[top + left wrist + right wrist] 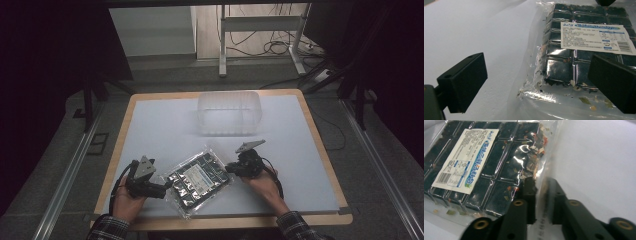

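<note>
R hand-held gripper (541,195) on bag (486,167) edge

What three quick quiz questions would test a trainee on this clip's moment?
1. True or false: the right gripper is shut on the edge of the clear plastic packet of dark square blocks.
2. How do the left gripper's jaws stand? A wide open, B clamped on the packet, C closed on nothing.
3. Fill in: behind the packet, on the white table top, stands a translucent plastic ____.

Key: 1 true; 2 A, the packet's corner lies between them, unpressed; 3 box.
</note>
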### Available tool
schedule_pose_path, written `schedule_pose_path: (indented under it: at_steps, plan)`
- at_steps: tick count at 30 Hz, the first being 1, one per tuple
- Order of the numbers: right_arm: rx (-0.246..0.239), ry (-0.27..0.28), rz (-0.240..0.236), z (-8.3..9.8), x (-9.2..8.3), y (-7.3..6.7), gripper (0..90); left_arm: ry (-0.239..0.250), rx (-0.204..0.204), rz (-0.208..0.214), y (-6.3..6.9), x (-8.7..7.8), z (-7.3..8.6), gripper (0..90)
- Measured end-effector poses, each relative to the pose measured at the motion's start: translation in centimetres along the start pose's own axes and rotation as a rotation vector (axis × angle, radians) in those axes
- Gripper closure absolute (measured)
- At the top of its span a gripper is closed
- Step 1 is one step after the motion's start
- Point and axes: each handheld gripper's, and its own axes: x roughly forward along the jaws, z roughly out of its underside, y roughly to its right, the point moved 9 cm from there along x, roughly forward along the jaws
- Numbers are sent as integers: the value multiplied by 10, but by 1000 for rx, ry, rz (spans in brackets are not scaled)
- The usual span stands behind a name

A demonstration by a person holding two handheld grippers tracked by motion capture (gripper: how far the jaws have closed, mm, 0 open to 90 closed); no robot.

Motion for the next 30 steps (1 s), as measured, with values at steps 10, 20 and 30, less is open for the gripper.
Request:
schedule_pose_path:
  at_steps: [10, 20, 30]
  plan:
    - [80, 13, -27, -4, -6, 1, 891, -1, 6, -3, -1, -1, 0, 23]
    - [94, 72, -67, -18, -23, -6, 891, 0, 2, -6, -2, -2, 0, 23]
    - [88, 115, -125, -41, -45, -15, 890, 3, -20, 5, -4, -1, 1, 11]
